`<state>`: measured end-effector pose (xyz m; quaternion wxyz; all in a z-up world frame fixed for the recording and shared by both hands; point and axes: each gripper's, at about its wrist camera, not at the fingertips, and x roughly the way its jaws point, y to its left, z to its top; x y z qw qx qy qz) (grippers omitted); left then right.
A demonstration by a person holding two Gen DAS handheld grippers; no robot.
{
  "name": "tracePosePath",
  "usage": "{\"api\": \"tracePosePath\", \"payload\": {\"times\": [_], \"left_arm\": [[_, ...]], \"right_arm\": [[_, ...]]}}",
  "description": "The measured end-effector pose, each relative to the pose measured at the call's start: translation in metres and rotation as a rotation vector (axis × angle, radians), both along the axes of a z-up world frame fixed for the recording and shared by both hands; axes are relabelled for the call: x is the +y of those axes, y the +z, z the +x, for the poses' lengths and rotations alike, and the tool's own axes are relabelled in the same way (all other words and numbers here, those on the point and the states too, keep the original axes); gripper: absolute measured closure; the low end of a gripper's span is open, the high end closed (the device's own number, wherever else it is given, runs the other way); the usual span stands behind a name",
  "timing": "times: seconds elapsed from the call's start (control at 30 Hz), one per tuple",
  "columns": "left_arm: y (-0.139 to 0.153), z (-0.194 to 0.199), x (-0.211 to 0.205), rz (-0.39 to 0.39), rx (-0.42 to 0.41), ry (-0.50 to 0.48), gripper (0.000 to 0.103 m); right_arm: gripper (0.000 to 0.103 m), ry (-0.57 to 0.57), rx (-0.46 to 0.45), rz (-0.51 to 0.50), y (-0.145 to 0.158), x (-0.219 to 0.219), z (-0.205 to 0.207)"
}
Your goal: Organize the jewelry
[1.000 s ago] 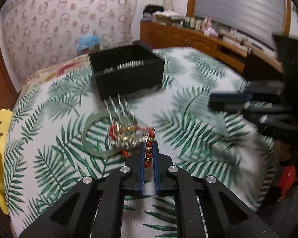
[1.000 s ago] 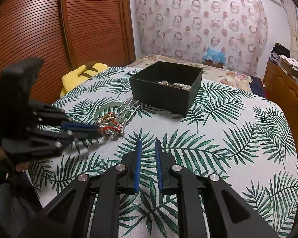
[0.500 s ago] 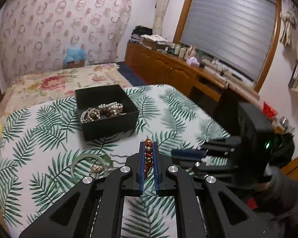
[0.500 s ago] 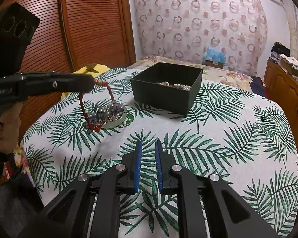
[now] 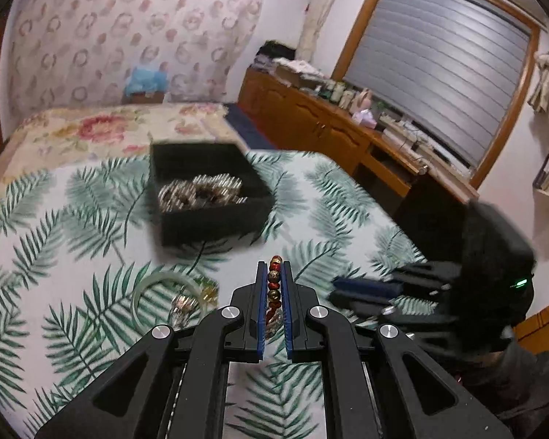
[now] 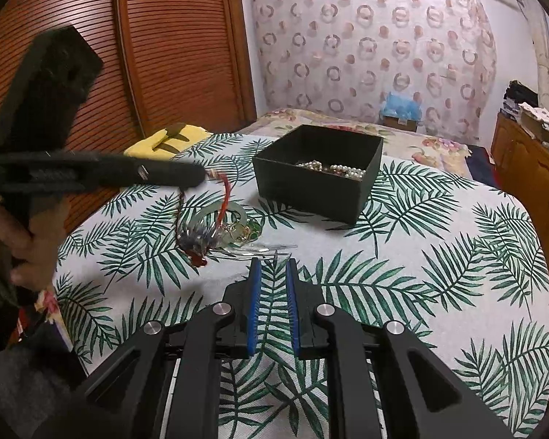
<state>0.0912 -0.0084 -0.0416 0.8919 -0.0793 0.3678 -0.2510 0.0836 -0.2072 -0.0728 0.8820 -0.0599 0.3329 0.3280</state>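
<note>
My left gripper [image 5: 274, 269] is shut on a red and gold beaded bracelet [image 5: 274, 285] and holds it above the table. In the right wrist view the bracelet [image 6: 225, 194] hangs as a loop from the left gripper [image 6: 201, 175], with a silver piece tangled low in it. A black box [image 5: 208, 194] holds pearl strands [image 6: 333, 168]. A pale green bangle [image 5: 164, 289] and a small pile of rings and a hair comb [image 6: 245, 237] lie on the leaf-print cloth. My right gripper [image 6: 273, 270] has a narrow gap and holds nothing.
The table's cloth [image 6: 421, 274] ends at a rounded edge on the right. A yellow object [image 6: 168, 139] lies at the far left edge. A wooden wardrobe [image 6: 146, 55] stands left, a low wooden cabinet [image 5: 329, 131] along the window wall.
My left gripper has risen from the jewelry pile with the beaded bracelet and moved toward the black box. The right gripper has stayed still.
</note>
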Motion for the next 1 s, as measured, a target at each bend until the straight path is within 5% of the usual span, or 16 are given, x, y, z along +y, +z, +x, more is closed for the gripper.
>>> {"api": "tracePosePath", "payload": {"times": [0.37, 0.63, 0.73, 1.0], "left_arm": [[-0.044, 0.004, 0.02, 0.003, 0.09, 0.04, 0.097], [-0.058, 0.014, 0.019, 0.08, 0.089, 0.064, 0.097], [-0.058, 0.016, 0.017, 0.085, 0.086, 0.062, 0.097], [-0.06, 0.015, 0.015, 0.085, 0.086, 0.057, 0.097]], "right_arm": [[0.088, 0.01, 0.016, -0.018, -0.006, 0.006, 0.004], [0.088, 0.034, 0.037, -0.024, -0.012, 0.017, 0.008], [0.074, 0.038, 0.048, -0.032, -0.016, 0.02, 0.011], [0.073, -0.001, 0.073, -0.012, -0.018, 0.014, 0.03]]}}
